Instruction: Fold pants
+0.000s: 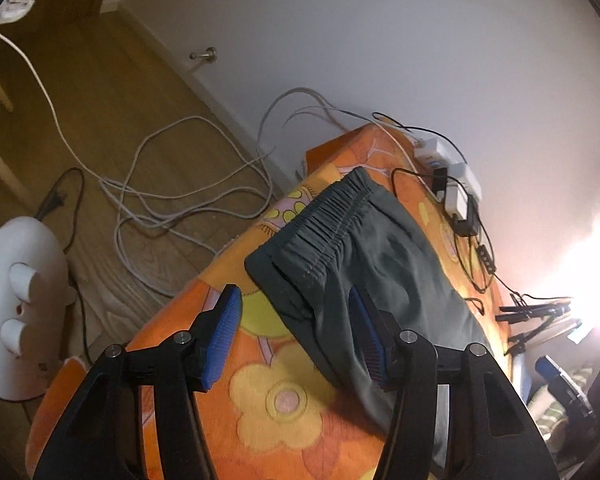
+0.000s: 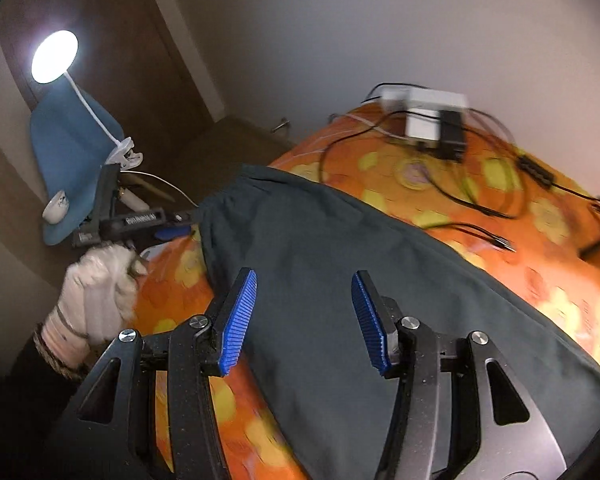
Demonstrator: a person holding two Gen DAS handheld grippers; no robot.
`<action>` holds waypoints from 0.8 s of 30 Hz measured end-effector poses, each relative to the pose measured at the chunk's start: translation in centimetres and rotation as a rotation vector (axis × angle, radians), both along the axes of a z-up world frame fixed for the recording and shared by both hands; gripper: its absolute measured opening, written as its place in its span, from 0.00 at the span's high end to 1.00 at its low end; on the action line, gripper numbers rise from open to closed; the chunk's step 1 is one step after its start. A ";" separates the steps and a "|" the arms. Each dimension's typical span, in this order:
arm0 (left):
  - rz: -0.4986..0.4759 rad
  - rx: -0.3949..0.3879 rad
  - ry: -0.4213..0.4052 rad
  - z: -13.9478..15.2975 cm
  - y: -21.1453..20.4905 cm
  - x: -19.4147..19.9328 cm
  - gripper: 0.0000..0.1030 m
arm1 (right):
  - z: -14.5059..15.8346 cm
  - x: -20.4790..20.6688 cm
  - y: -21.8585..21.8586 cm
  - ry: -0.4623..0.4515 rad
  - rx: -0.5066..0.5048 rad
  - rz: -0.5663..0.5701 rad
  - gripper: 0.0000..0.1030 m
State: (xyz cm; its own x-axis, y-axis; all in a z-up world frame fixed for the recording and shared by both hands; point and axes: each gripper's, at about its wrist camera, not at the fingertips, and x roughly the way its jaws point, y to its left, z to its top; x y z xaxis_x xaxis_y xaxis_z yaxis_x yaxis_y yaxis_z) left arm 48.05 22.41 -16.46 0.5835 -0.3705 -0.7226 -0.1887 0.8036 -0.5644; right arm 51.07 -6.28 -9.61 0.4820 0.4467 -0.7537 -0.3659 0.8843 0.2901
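Left wrist view looks down over a surface covered with an orange flowered blanket [image 1: 284, 400], the largest thing in sight, with a wooden floor [image 1: 100, 92] to its left and a pale wall [image 1: 380, 40] behind. Dark green pants [image 1: 364, 256] lie flat on the blanket, their gathered elastic waistband [image 1: 332, 216] toward the far end and the fabric running back toward the camera. In the right wrist view the same pants [image 2: 332, 272] stretch across the blanket [image 2: 500, 208] from the far left edge to the near right. The left gripper [image 1: 296, 336] hangs above the near edge of the pants with its blue-padded jaws spread and nothing between them; one pad is over the blanket, the other over the fabric. The right gripper [image 2: 304, 320] is likewise spread above the cloth, pinching nothing. A gloved hand [image 2: 100, 284] holds the other gripper at the left of the right wrist view. White chargers and black cables [image 2: 432, 120] sit at the blanket's far end, grey cords [image 1: 172, 184] lie tangled on the floor, and a clip lamp [image 2: 54, 56] shines nearby.
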 end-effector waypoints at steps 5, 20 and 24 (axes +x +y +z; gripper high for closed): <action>0.028 0.031 -0.022 0.0 -0.3 0.8 0.47 | -1.4 3.7 3.1 0.061 0.024 0.007 0.49; 0.046 0.219 -0.192 0.6 -3.2 0.1 0.87 | -4.9 13.6 9.8 0.290 0.163 -0.018 0.43; 0.009 0.257 -0.254 1.3 -4.2 -0.5 0.87 | -5.7 15.8 12.8 0.315 0.133 -0.008 0.43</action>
State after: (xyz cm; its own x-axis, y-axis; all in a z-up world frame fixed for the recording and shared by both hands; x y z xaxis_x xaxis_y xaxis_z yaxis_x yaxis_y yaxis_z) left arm 47.53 18.22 -15.12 0.7587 -0.1894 -0.6233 -0.0761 0.9245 -0.3735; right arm 66.92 6.50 -15.27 0.2388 0.5483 -0.8015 -0.2329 0.8336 0.5008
